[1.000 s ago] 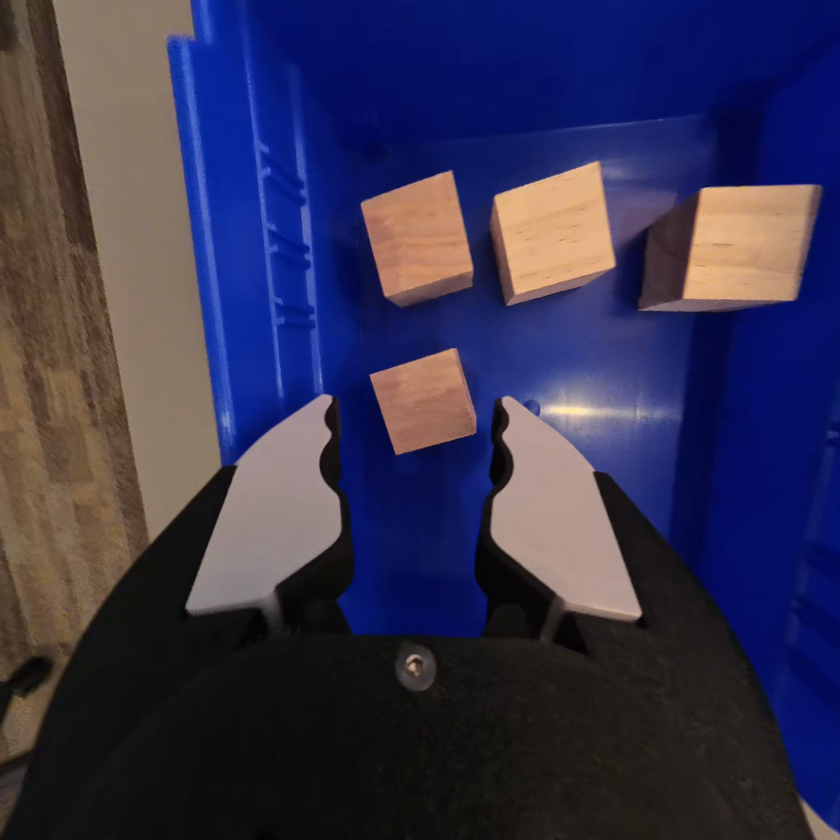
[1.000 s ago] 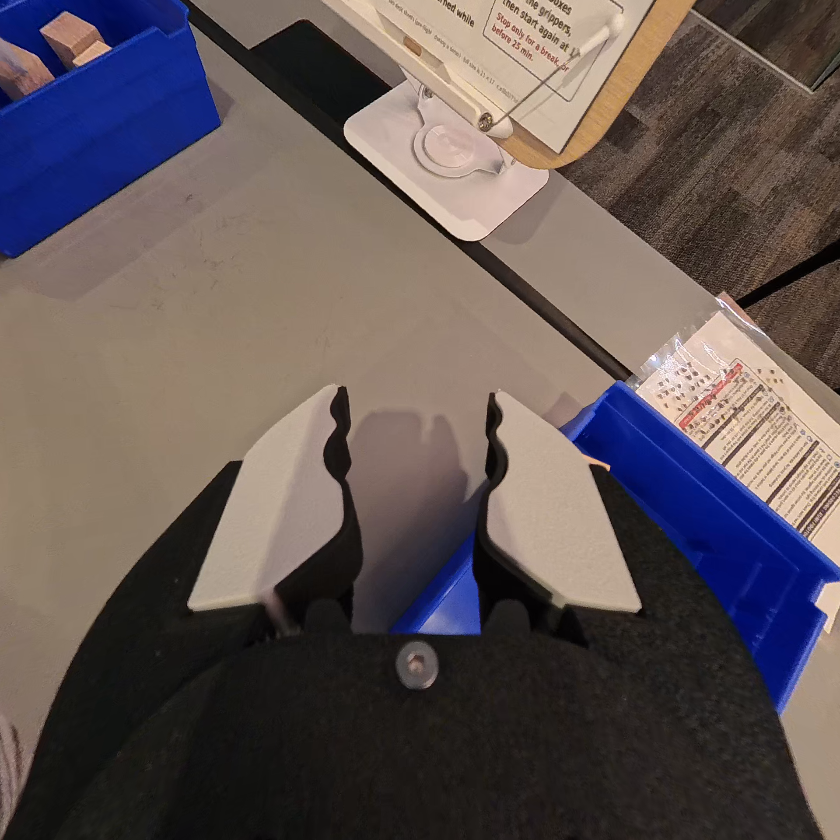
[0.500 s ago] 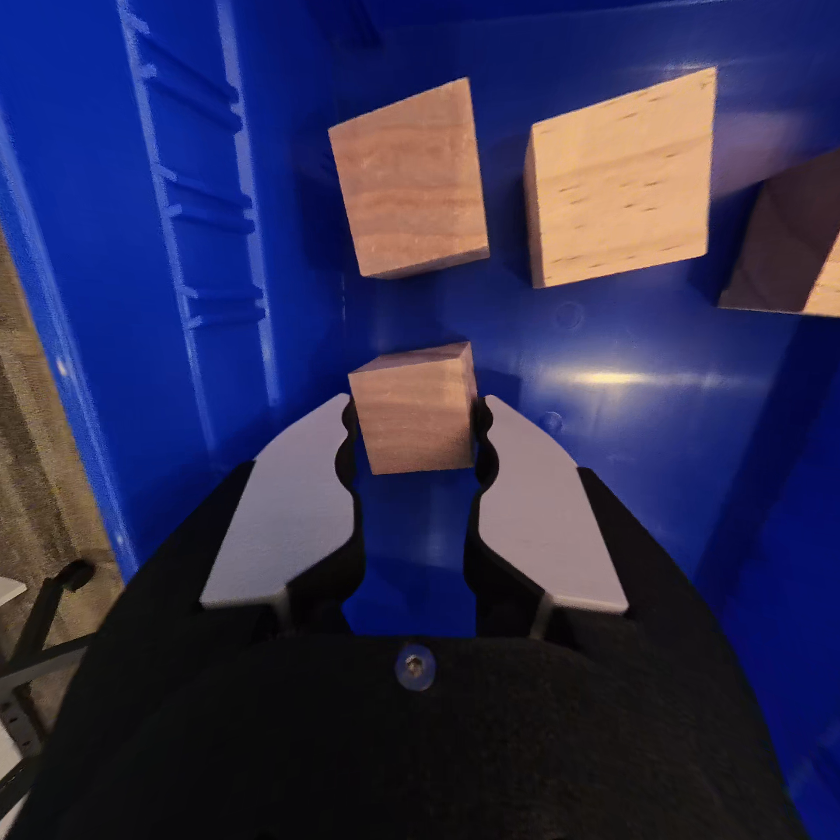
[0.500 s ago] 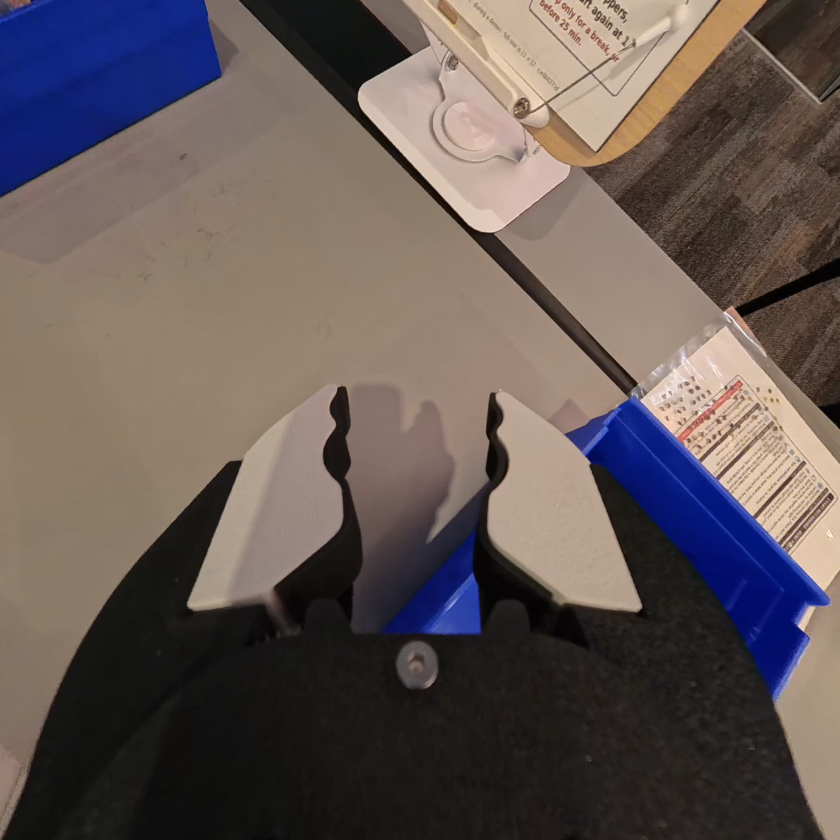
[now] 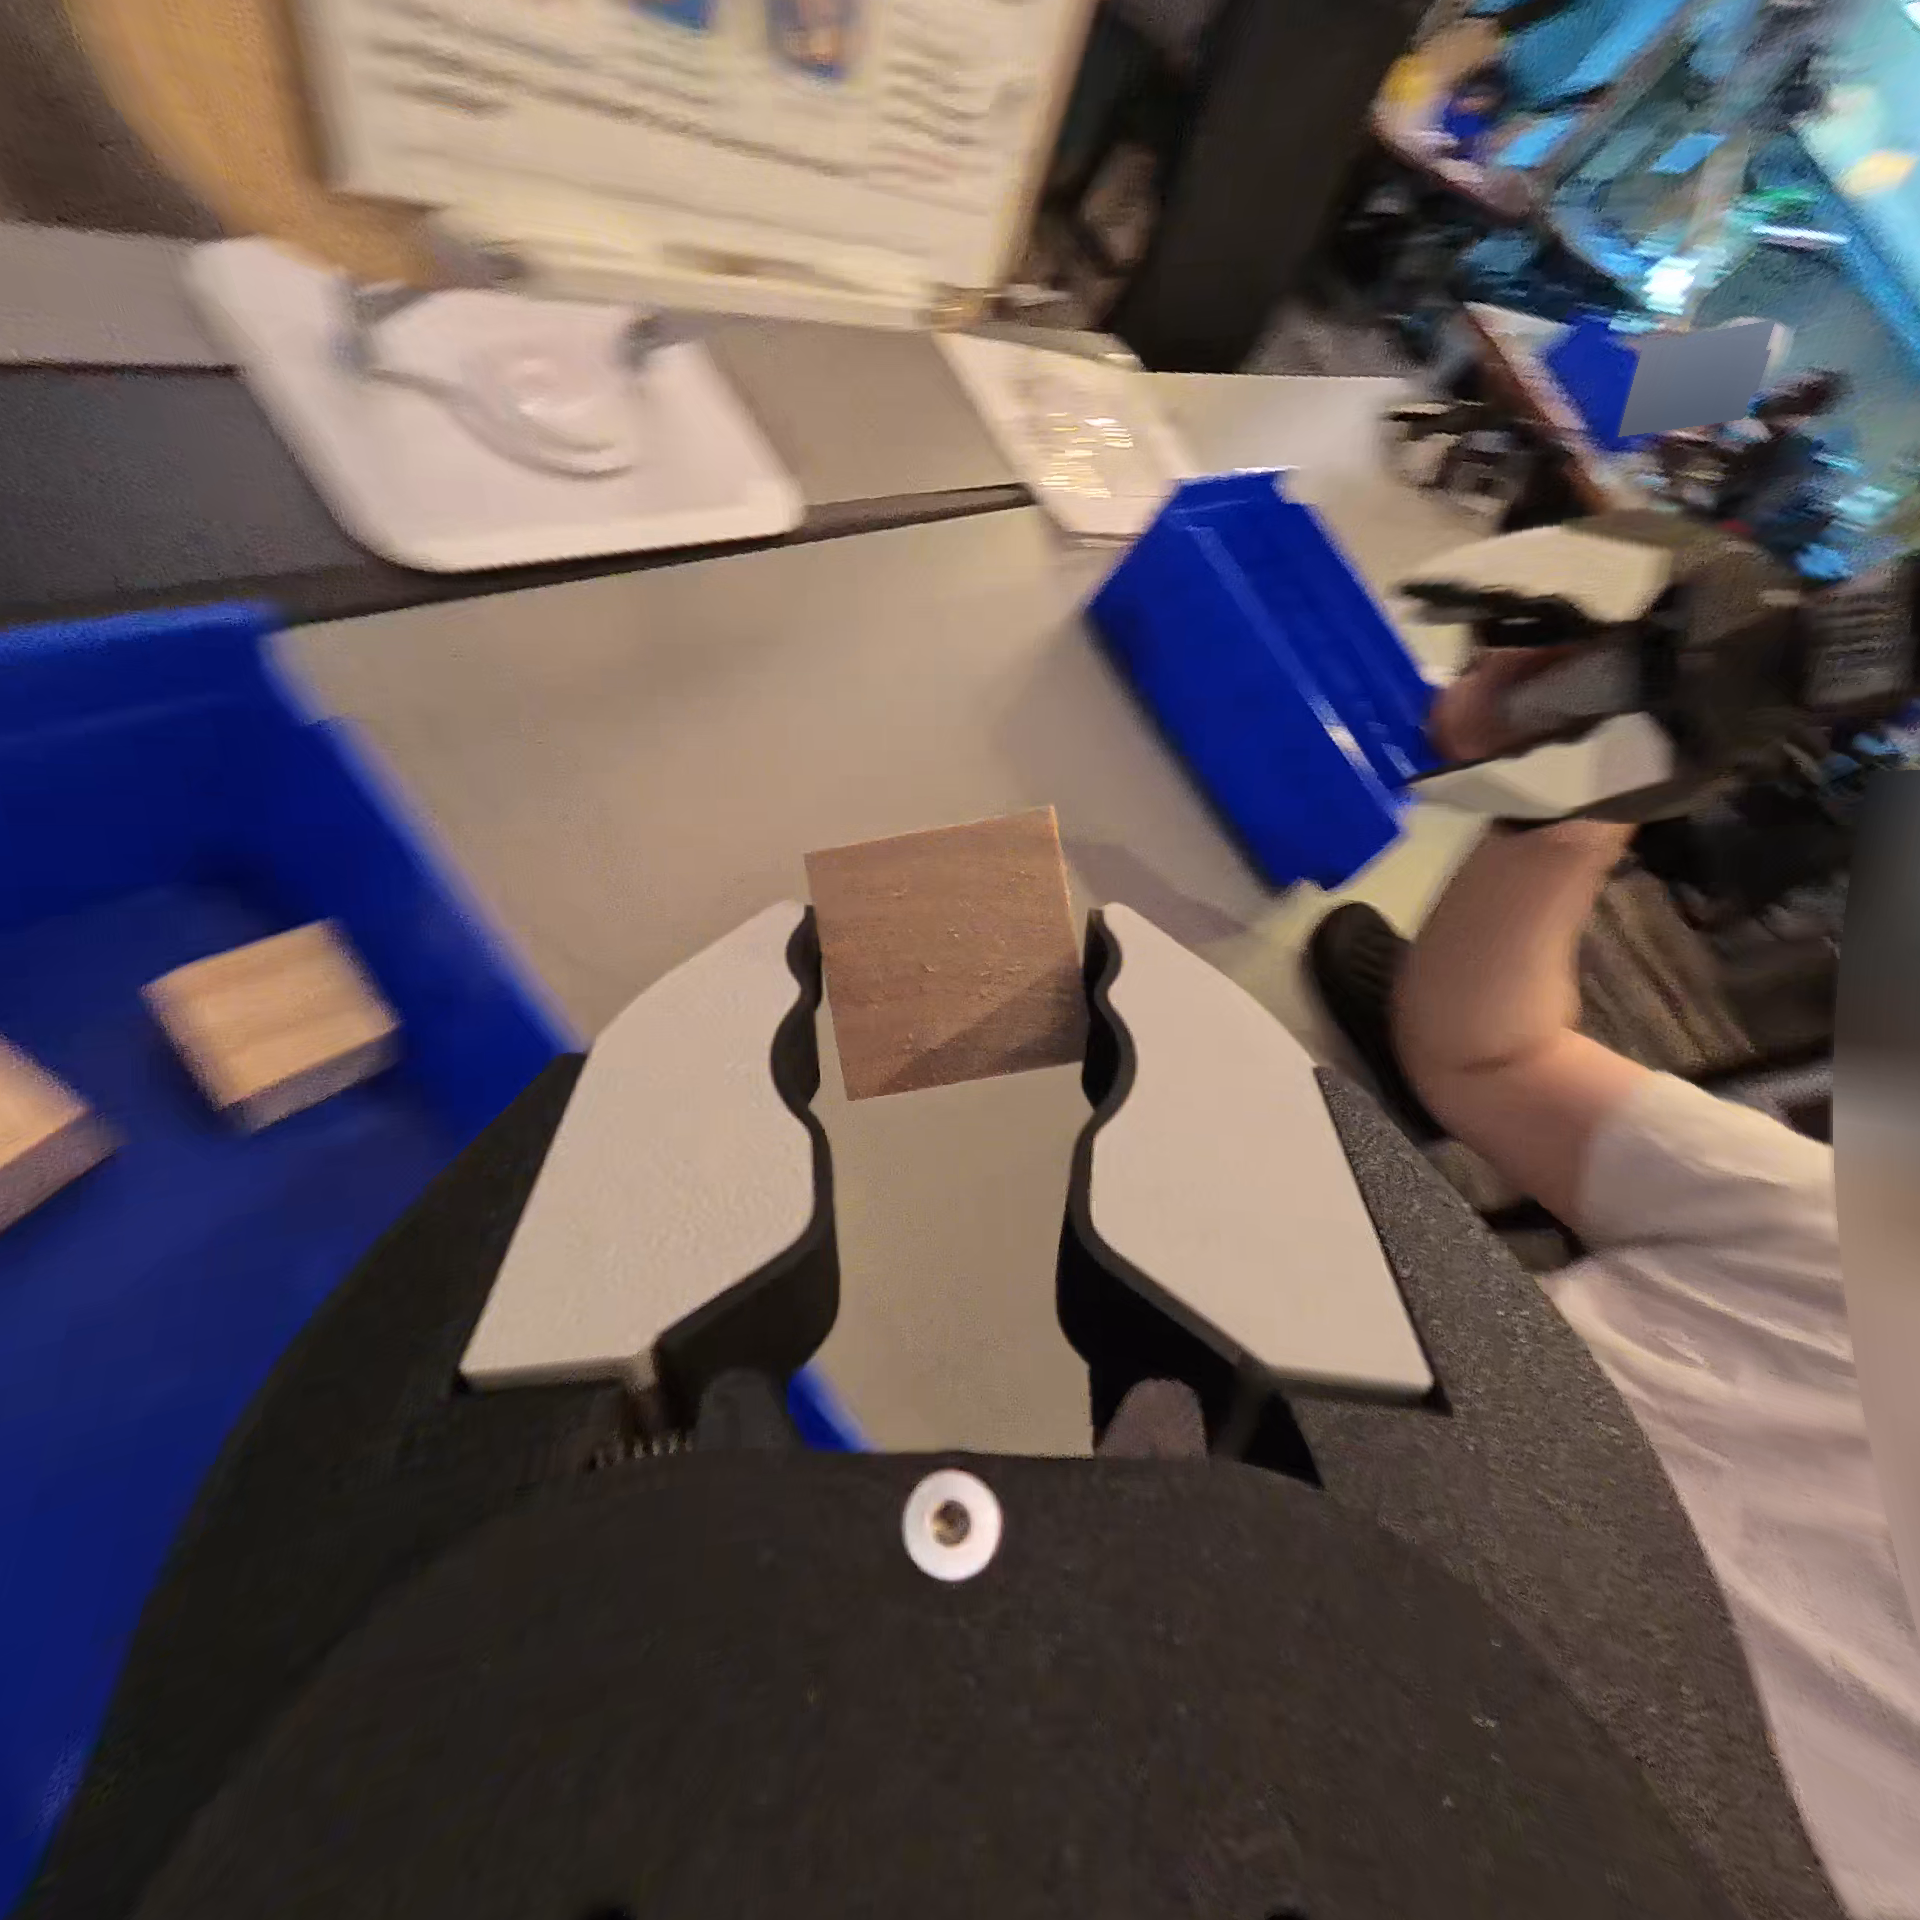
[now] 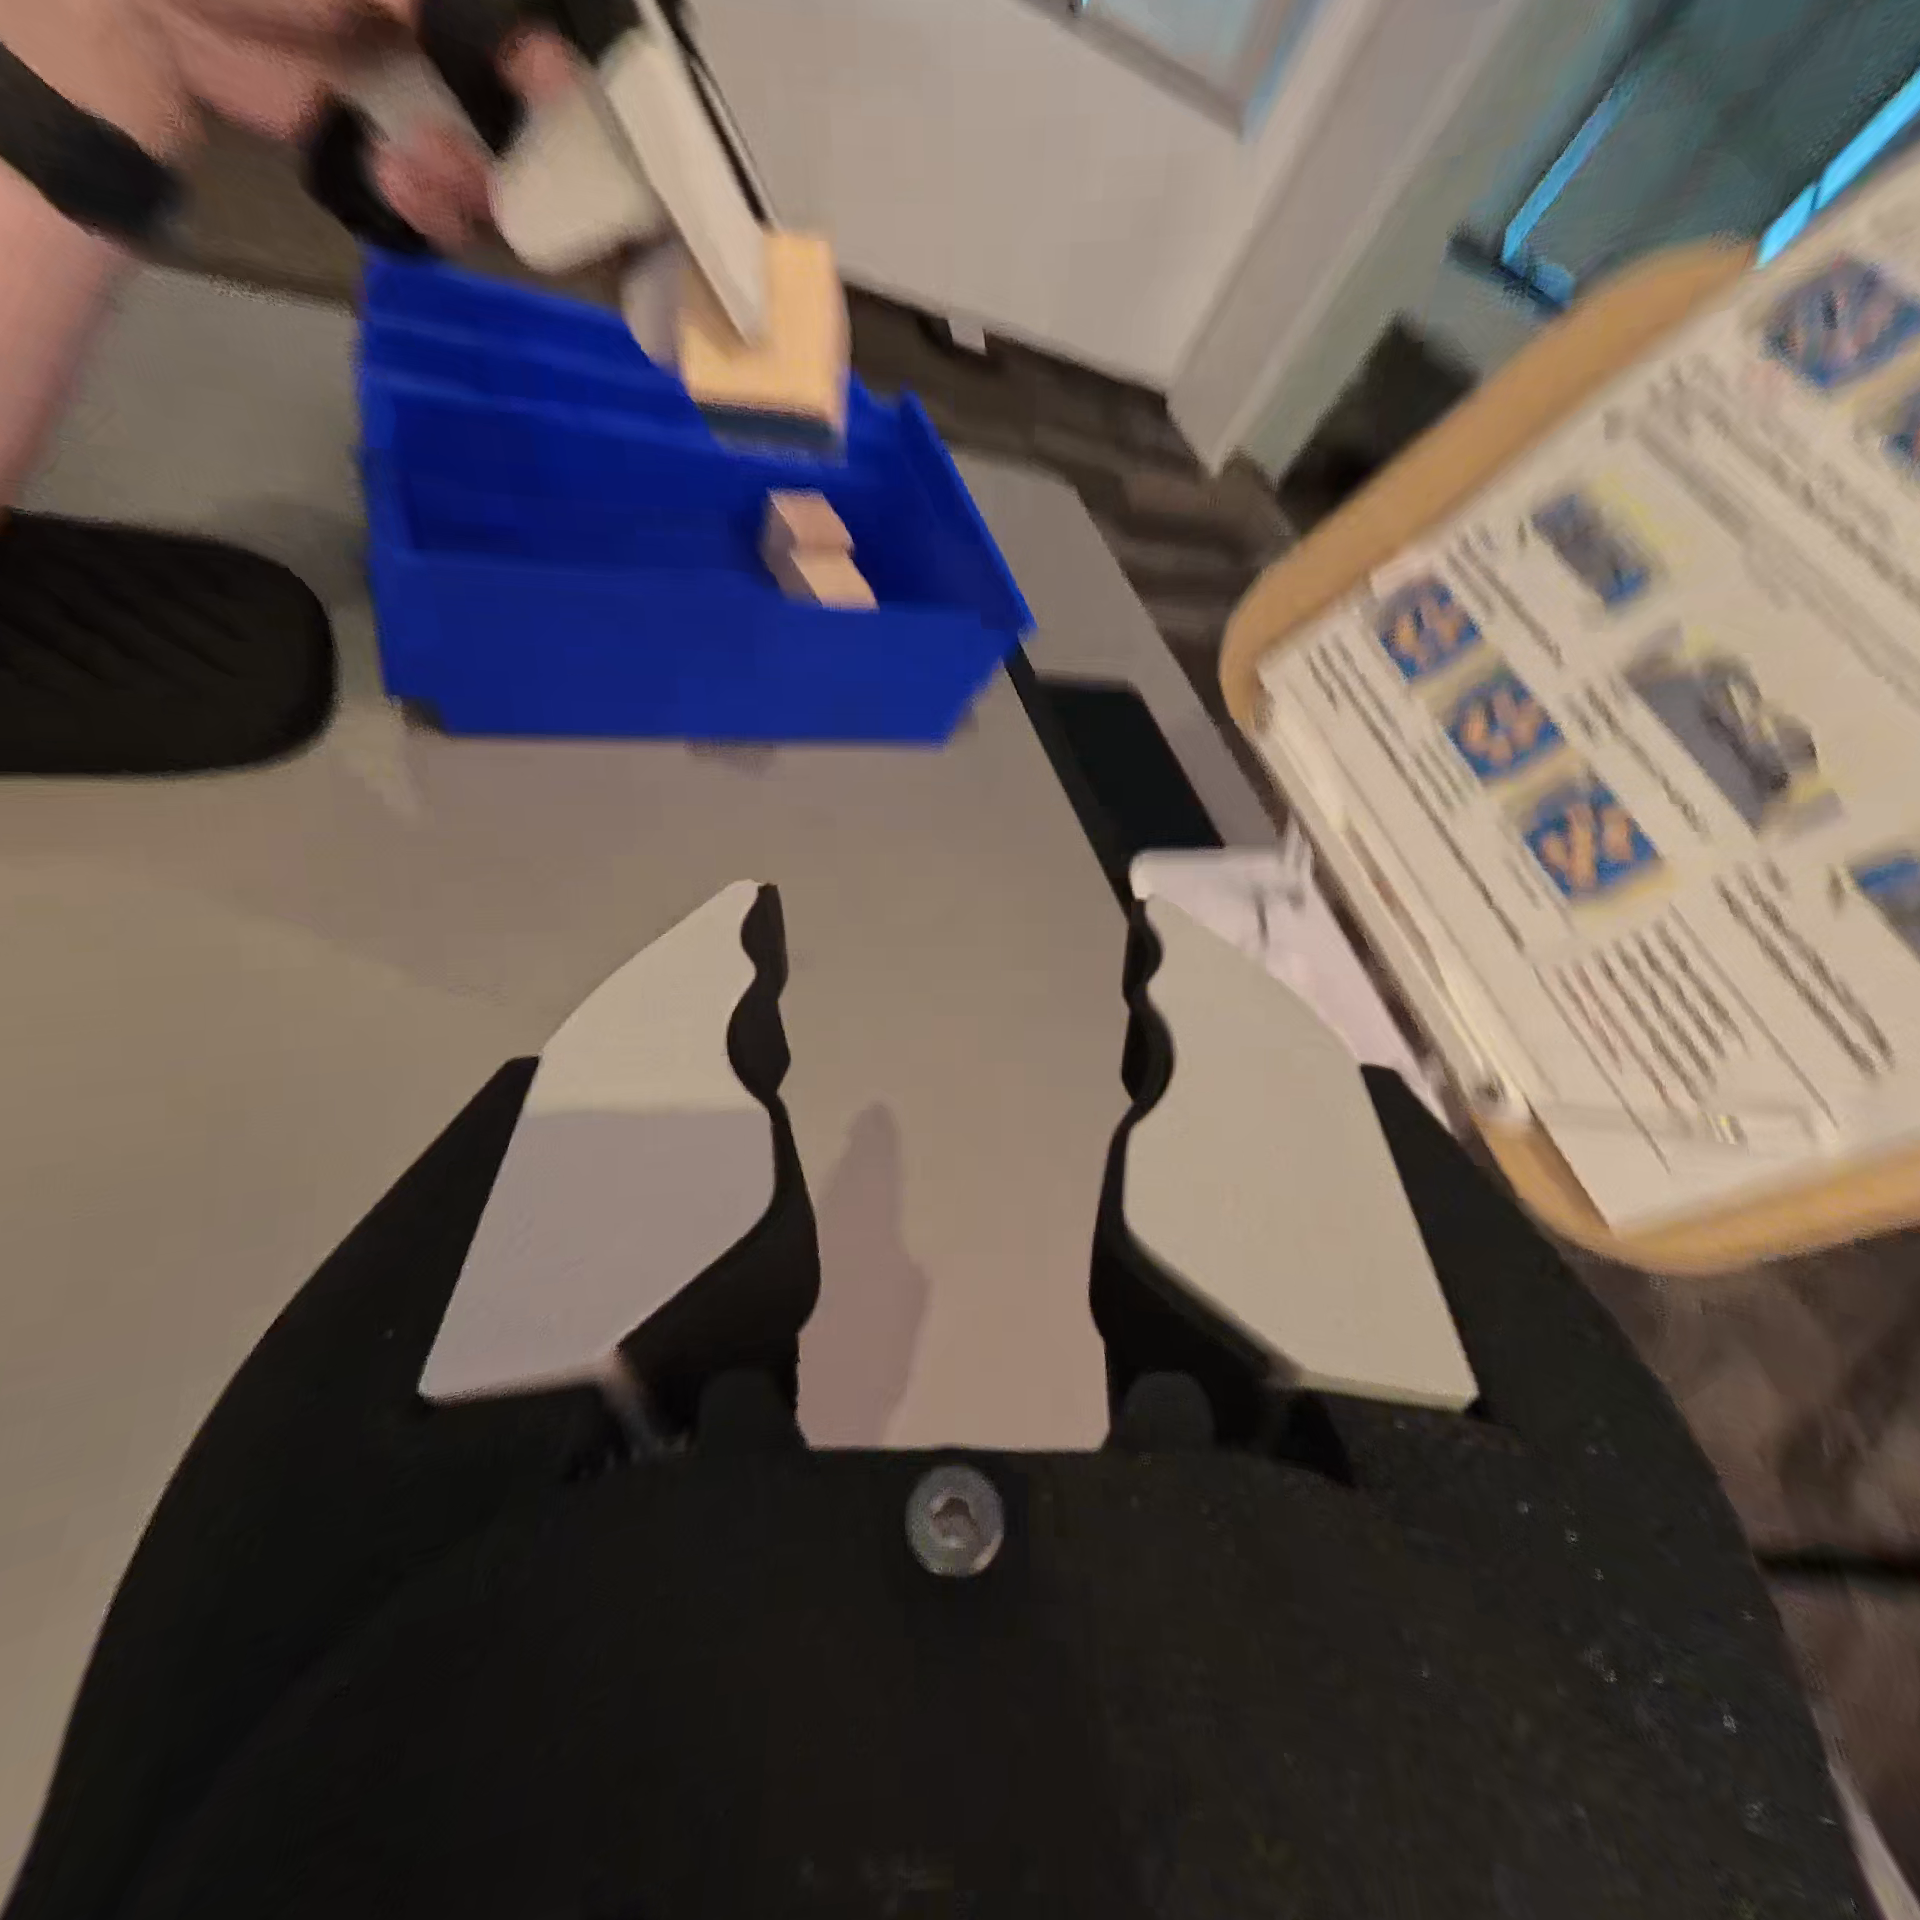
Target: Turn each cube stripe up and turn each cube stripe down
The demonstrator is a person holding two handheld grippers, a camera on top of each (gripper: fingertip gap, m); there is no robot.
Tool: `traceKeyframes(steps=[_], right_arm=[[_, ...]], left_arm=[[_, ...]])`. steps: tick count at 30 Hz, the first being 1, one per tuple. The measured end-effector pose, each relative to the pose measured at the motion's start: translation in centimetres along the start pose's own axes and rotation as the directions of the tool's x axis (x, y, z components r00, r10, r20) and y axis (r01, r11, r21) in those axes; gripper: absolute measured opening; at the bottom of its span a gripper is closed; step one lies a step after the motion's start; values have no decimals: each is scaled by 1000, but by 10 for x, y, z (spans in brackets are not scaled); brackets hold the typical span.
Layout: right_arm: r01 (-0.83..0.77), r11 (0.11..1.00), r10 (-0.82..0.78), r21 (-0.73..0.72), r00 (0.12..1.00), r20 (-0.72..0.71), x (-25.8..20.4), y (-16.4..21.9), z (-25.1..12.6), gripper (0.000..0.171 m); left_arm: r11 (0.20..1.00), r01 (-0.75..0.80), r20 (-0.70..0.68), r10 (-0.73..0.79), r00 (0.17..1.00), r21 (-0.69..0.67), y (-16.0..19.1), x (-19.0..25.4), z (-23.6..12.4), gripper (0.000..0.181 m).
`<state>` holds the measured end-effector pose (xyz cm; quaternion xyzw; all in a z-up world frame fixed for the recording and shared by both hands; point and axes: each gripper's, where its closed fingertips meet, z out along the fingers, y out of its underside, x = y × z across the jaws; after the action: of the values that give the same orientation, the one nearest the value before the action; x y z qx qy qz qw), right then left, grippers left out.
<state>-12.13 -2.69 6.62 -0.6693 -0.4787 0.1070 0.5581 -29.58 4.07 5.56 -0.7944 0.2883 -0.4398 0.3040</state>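
Blurred instruction board on white stand, grey table.

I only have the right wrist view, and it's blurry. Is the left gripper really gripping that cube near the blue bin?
Observer: Yes. In the left wrist view the left gripper is shut on the cube, with both fingertips pressed against its sides.
Operator: Any stripe showing on it?
Observer: Not on the face toward that camera, which is plain brown wood. The other faces are hidden.
Operator: What's near my right gripper? I see only table ahead.
Observer: A second blue bin sits right beside the right gripper, which is open and empty.
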Motion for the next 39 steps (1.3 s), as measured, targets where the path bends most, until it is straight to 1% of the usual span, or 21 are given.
traceKeyframes(steps=[2,4,5,7,10,13,15,18,19,20,22,26,29,31,32,33,34,35,36,38,39], right_arm=[[28,994,-28,108,1000,2,-22,-17,18,69],[42,990,-37,133,998,-43,-33,-20,33,70],[40,989,-32,139,997,-64,-36,-20,40,75],[2,983,13,182,997,-80,-41,-22,47,76],[-107,962,138,251,984,-109,-39,-21,52,75],[-123,949,169,291,976,-137,-34,-20,52,75],[-109,943,158,315,978,-134,-36,-22,51,70],[-64,950,115,304,981,-156,-38,-21,52,65],[-43,950,98,308,982,-163,-38,-22,52,59],[-26,945,82,326,984,-158,-40,-25,49,48],[-9,936,70,353,985,-159,-40,-28,44,46],[39,961,-13,273,995,-98,-40,-26,42,46],[84,980,-64,183,991,-114,-13,-23,20,46],[92,995,-83,42,980,-179,27,-11,-16,46],[38,998,-45,-40,978,-205,49,2,-41,46],[-65,990,38,-129,978,-203,66,22,-68,46],[-203,959,152,-198,958,-243,86,46,-98,46],[-349,902,263,-256,911,-318,107,76,-126,46],[-486,812,350,-323,848,-397,126,113,-153,46],[-701,549,450,-456,707,-546,151,196,-200,46],[-766,409,479,-497,643,-598,156,233,-217,46]], left_arm=[[999,-36,-137,35,990,-5,-2,35,20,48],[999,-43,-232,35,972,-27,1,58,41,48],[998,-43,-267,31,963,-38,3,67,50,48],[998,-34,-316,13,949,-61,8,78,65,48],[997,-12,-395,-20,919,-78,12,93,78,47],[996,5,-451,-47,891,-94,15,106,84,47],[995,-7,-443,-36,896,-96,17,108,89,47],[996,-10,-459,-34,888,-94,17,115,91,47],[995,-10,-472,-37,881,-97,18,118,91,47],[995,-12,-477,-36,878,-97,18,119,91,47],[995,-14,-495,-34,868,-94,18,123,91,47],[997,20,-525,-56,849,-74,10,124,83,54],[999,3,-473,-18,881,-34,3,113,71,58],[1000,-19,-426,13,905,-10,0,105,61,58],[1000,-22,-413,21,910,2,-2,103,56,58],[1000,-23,-408,27,912,15,-4,102,50,57],[999,-20,-407,29,913,26,-6,101,45,56],[999,-17,-405,30,914,35,-8,101,42,55],[999,-16,-403,31,915,42,-9,100,39,53],[999,-18,-401,34,915,44,-10,100,37,53],[999,-20,-400,33,916,39,-10,100,38,52]])
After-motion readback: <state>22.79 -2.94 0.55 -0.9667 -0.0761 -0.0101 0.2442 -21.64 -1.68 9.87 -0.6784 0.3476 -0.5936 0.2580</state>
